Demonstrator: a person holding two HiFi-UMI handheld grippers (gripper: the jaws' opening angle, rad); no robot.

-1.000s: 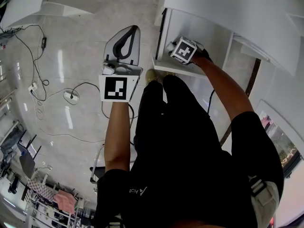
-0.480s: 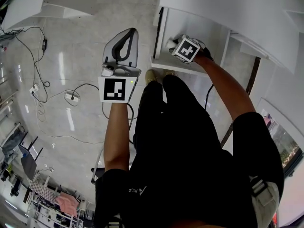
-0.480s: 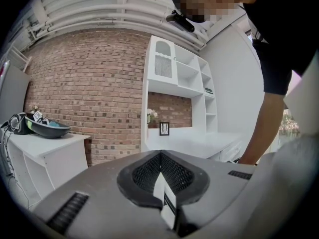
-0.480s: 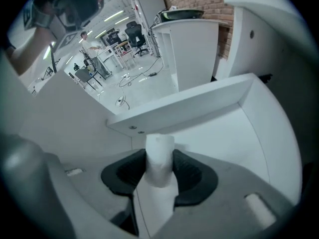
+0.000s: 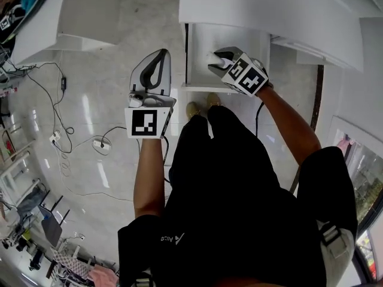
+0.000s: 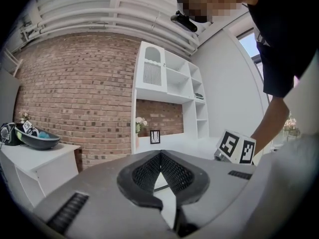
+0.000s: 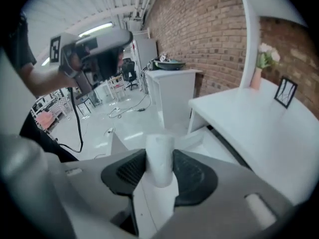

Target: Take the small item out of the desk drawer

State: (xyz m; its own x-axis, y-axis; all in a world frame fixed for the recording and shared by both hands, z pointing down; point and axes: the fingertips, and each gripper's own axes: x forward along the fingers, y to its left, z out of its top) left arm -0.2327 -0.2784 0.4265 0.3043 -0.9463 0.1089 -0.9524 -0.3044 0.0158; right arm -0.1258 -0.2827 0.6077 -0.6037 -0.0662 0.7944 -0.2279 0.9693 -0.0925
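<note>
Right gripper view is showing the small white item (image 7: pixel 160 151) standing upright between the pads of the right hand-held gripper (image 7: pixel 159 163), whose jaws have just been closing and are clamping it. In the head view it is hanging over the open drawer (image 5: pixel 200 52) at 12 o'clock, below the white surface (image 5: pixel 251 5). At its 9 o'clock, the left hand-held gripper (image 5: pixel 159 57) is floating, jaws together, gripping nothing.

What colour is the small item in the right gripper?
The small item is white; clearest in the right gripper view.
</note>
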